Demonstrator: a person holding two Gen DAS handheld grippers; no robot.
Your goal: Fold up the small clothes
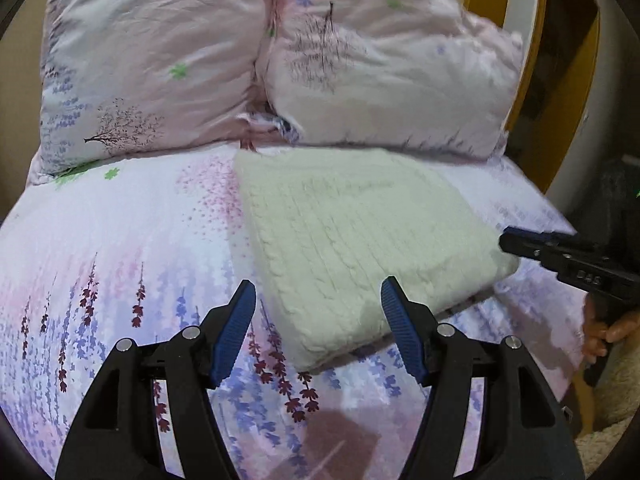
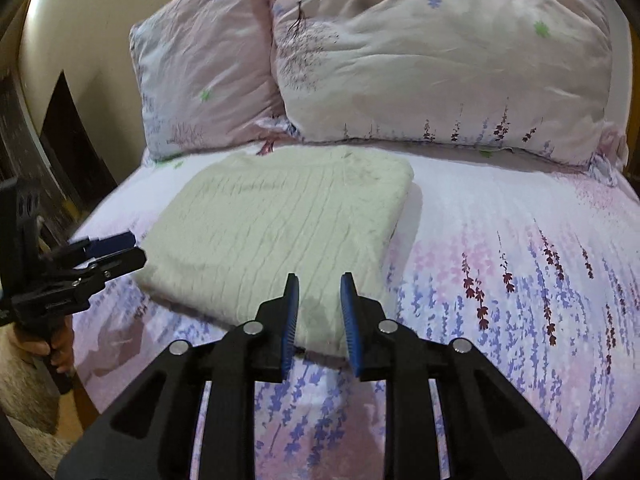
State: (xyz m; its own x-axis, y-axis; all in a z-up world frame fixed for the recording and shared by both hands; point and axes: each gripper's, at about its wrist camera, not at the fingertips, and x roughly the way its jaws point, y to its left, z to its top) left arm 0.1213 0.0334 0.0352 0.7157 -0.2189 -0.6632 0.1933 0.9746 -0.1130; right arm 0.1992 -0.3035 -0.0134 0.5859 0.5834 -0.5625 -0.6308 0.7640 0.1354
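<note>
Cream cable-knit sweater (image 1: 360, 240) lies folded on bed (image 1: 120, 240), just below pillows (image 1: 160, 60). Left claw (image 1: 318, 300) gapes wide, empty. Right claw (image 2: 319, 300) narrowly parted, nothing between — hovering over near edge. Knit looks thick, soft, floppy, grippy — pinch at corner or folded edge.

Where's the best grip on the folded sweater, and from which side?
Take the sweater at its near corner, coming in low from the bed's foot. It lies flat and folded on the sheet; that corner's stacked layers show a liftable edge right before the right gripper, whose jaws stand apart, holding nothing.
</note>
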